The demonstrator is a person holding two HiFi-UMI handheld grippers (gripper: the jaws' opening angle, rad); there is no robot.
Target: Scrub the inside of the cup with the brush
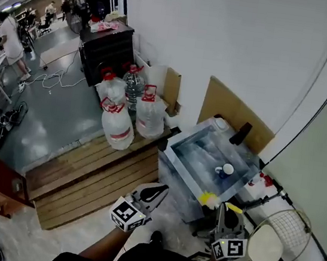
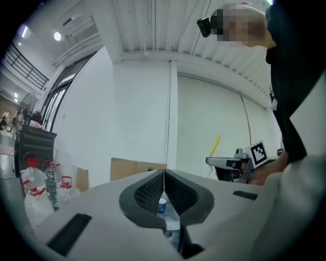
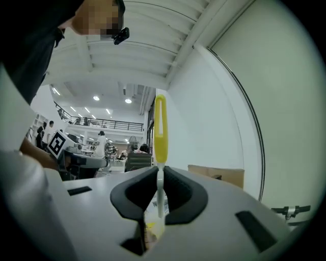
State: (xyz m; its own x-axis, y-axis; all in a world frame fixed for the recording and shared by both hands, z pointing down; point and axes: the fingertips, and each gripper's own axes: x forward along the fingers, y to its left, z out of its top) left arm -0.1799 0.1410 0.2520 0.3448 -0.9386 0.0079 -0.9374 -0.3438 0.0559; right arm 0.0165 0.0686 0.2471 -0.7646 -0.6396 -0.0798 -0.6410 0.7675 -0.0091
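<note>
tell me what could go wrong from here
1. The cup sits unheld in the sink, and the left gripper is shut, empty and away from it. Scrubbing it like that may tip or shove it.
2. The right gripper pinches the brush on a thin stretch of its stem, so the brush might pivot or slip under pressure.

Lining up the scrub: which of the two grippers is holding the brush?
The right gripper: its jaws clamp the yellow-handled brush, which stands up between them. The left gripper is shut with nothing in it.
</note>
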